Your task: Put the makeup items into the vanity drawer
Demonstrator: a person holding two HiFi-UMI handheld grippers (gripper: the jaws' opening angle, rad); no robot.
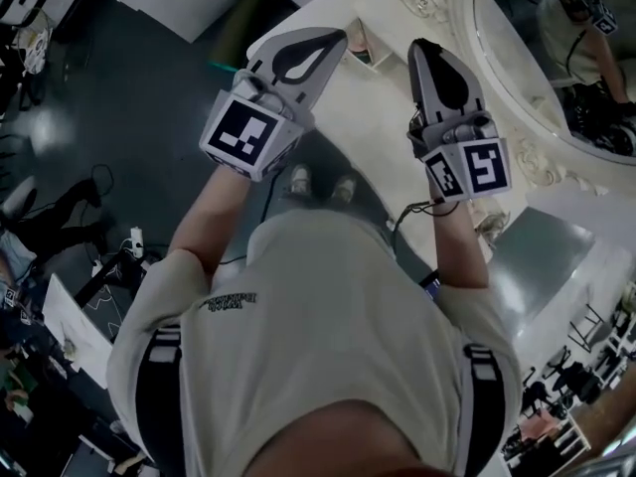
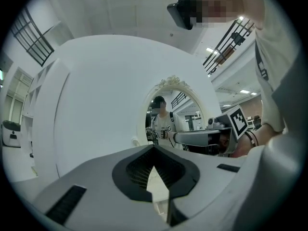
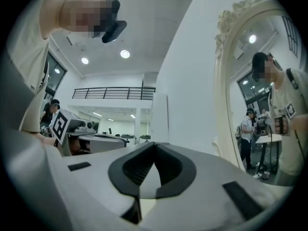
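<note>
Two grey hand-held two-jaw grippers, each bearing one black-and-white marker cube: the left gripper [image 1: 333, 43] [image 2: 155, 148] and the right gripper [image 1: 427, 48] [image 3: 154, 146] are hovering side by side over one white vanity table [image 1: 381, 117]. Both are holding their jaws pressed together at the tips, gripping nothing. One oval mirror in an ornate cream frame [image 1: 537, 157] [image 3: 226, 81] is standing at the right. One small opening [image 1: 364, 50] is showing between the gripper tips; it cannot be told whether it is the drawer. No makeup items can be made out.
</note>
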